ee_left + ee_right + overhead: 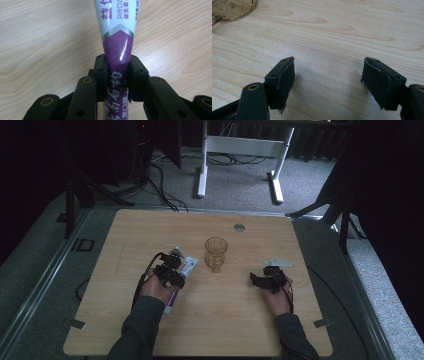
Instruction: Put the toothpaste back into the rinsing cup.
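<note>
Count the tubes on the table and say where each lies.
1. The purple and white tube lies left of the amber glass, clamped in the left tongs.

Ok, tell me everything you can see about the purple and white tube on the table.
The soft purple and white plastic tube lies flat on the wooden table, left of the amber glass. It has a silver chevron band and printed lettering, white widening beyond purple. The left tool is shut on its purple part, pads pressing both sides.

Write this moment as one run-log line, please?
left gripper: shut on toothpaste tube, tube on table | right gripper: open, holding nothing | glass cup: upright between them
</note>
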Available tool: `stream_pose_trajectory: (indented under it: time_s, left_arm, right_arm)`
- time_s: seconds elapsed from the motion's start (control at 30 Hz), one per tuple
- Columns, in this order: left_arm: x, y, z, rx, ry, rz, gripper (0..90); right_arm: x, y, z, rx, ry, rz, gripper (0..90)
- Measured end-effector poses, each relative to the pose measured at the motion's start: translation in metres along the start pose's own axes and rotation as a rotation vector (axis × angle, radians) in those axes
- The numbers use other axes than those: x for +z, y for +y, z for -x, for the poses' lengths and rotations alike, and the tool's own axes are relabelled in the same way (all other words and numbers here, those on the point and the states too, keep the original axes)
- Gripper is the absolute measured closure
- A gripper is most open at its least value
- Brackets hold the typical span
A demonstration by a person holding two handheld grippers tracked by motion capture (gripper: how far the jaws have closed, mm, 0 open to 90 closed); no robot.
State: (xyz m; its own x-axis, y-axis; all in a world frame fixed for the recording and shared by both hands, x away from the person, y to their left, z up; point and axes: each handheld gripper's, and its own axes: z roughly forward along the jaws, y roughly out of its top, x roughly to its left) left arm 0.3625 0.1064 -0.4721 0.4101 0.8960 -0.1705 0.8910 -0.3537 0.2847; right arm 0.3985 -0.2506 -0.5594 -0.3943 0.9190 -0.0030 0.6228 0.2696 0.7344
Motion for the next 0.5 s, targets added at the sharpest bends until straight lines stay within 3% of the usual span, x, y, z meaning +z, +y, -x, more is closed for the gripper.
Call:
stream_pose_trajectory:
  time_s: [0.2,0.5]
  left_arm:
    - [-0.006,0.0014,-0.0006,-0.011,0.004,0.048,72.4]
    - [-0.0108,0.0036,-0.0019,-0.021,-0.002,0.076,72.4]
  right_arm:
    - [0.0,0.0,0.0,0.0,0.0,0.0,26.3]
    - [0.0,0.0,0.0,-0.001,0.0,0.0,26.3]
